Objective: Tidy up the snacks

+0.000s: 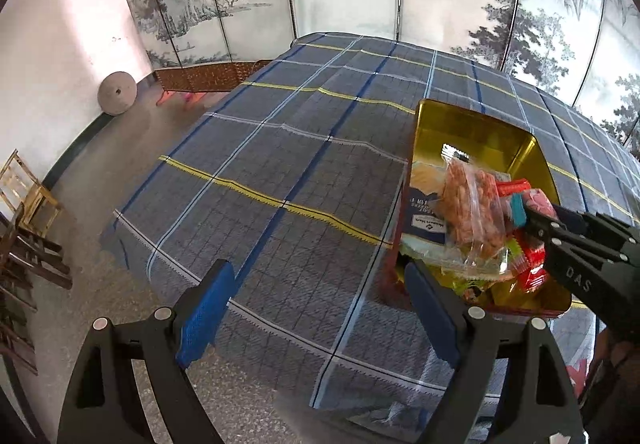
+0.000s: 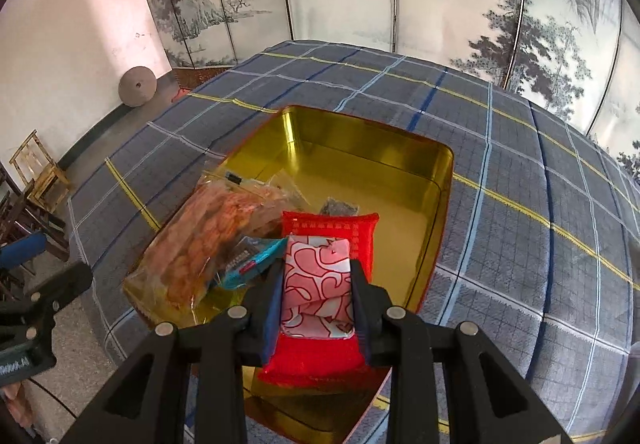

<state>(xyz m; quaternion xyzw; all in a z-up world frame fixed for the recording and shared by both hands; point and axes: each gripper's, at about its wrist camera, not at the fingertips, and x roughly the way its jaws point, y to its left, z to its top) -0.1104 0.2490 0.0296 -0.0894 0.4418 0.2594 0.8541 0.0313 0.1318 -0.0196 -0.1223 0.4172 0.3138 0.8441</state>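
Snacks [image 2: 208,240] heaped in glossy gold tin [image 2: 360,147]; right tongs [image 2: 316,284] pinch crinkly pink packet [image 2: 316,272] (left tongs [image 1: 320,308] wide, empty).

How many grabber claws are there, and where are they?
2. The left gripper hangs open over the checked tablecloth beside the gold tin. The right gripper is above the tin, shut on a pink patterned snack packet.

The gold tin [image 2: 372,147] has its near rim hidden behind the right gripper [image 2: 316,284], and the pink-patterned packet [image 2: 316,276] covers the middle of a red packet [image 2: 332,228]. A dark item [image 2: 340,208] behind it is too small to identify. Print on the blue-and-white packet [image 1: 426,222] is unreadable. The wooden chairs [image 1: 28,228] are cut off at the left edge.
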